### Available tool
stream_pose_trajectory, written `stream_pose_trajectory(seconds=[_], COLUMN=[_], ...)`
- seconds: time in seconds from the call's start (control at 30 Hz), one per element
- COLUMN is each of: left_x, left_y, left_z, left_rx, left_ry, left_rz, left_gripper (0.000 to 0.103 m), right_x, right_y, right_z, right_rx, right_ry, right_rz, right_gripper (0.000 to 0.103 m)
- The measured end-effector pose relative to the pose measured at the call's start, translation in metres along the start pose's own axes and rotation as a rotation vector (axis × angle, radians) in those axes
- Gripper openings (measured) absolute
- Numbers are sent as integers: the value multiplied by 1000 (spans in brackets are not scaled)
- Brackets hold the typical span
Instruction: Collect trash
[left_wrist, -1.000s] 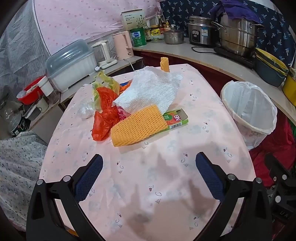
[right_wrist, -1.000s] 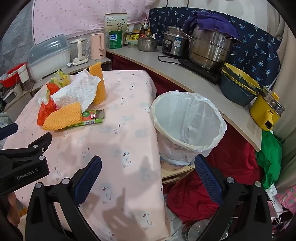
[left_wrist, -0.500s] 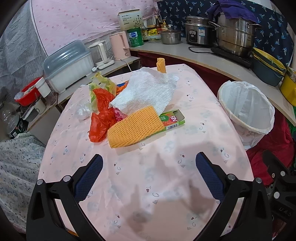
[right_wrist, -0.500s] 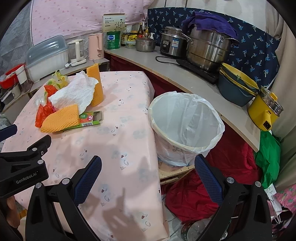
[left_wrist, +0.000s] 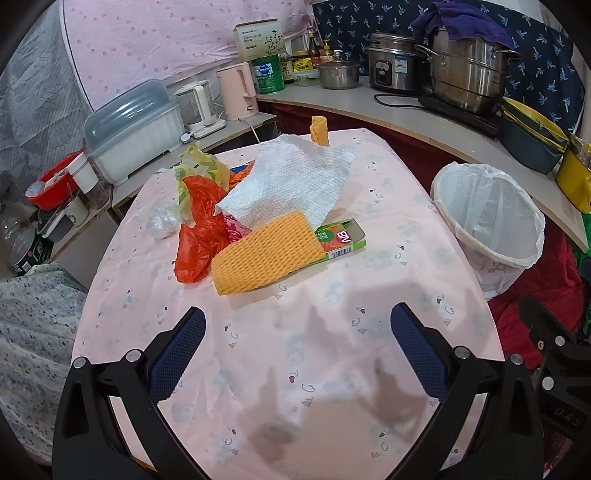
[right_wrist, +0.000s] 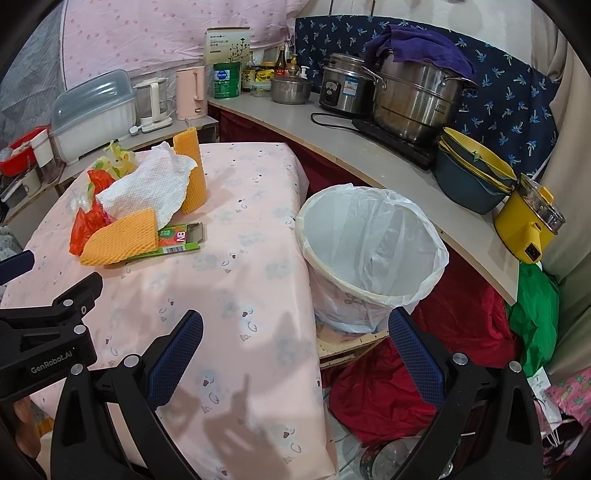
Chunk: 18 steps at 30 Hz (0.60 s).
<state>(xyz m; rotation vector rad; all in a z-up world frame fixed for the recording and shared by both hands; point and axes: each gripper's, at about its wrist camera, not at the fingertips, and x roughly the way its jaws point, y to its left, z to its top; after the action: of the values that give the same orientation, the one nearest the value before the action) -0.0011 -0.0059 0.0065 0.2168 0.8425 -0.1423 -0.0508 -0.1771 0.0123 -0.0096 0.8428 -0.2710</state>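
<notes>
A heap of trash lies on the pink tablecloth (left_wrist: 295, 350): an orange foam net (left_wrist: 266, 253), a green NB carton (left_wrist: 341, 236), a white paper towel (left_wrist: 291, 184), a red plastic bag (left_wrist: 195, 236), a yellow-green bag (left_wrist: 201, 170) and a clear wrapper (left_wrist: 160, 221). A second foam net (right_wrist: 192, 173) stands upright behind the towel. The bin (right_wrist: 369, 258), lined with a white bag, stands right of the table. My left gripper (left_wrist: 297, 347) hovers open over the near tablecloth, short of the heap. My right gripper (right_wrist: 295, 350) is open near the table's corner and the bin.
A curved counter (right_wrist: 369, 155) behind the bin carries steel pots (right_wrist: 417, 96), stacked bowls (right_wrist: 472, 177) and a yellow cooker (right_wrist: 528, 225). Kettles (left_wrist: 236, 92) and a covered dish rack (left_wrist: 136, 125) stand beyond the table. Red and green cloth (right_wrist: 461, 350) lies on the floor by the bin.
Both views have drifted slightly back and left, so the heap and bin sit a little farther away. Nothing on the table has moved, and both grippers stay open.
</notes>
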Motion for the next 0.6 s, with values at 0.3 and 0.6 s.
stream_pose_trajectory(seconds=[0.3,0.6], left_x=[-1,-1], left_y=[-1,-3], left_z=[-1,-2], left_rx=[2,3], left_ry=[-3,-3], left_rz=[-5,-14], left_gripper=[96,96], right_x=[0,0], right_y=[0,0], right_z=[0,3], right_rx=[0,7], right_ry=[1,-3], right_rz=[-1,-7], right_gripper=[96,96])
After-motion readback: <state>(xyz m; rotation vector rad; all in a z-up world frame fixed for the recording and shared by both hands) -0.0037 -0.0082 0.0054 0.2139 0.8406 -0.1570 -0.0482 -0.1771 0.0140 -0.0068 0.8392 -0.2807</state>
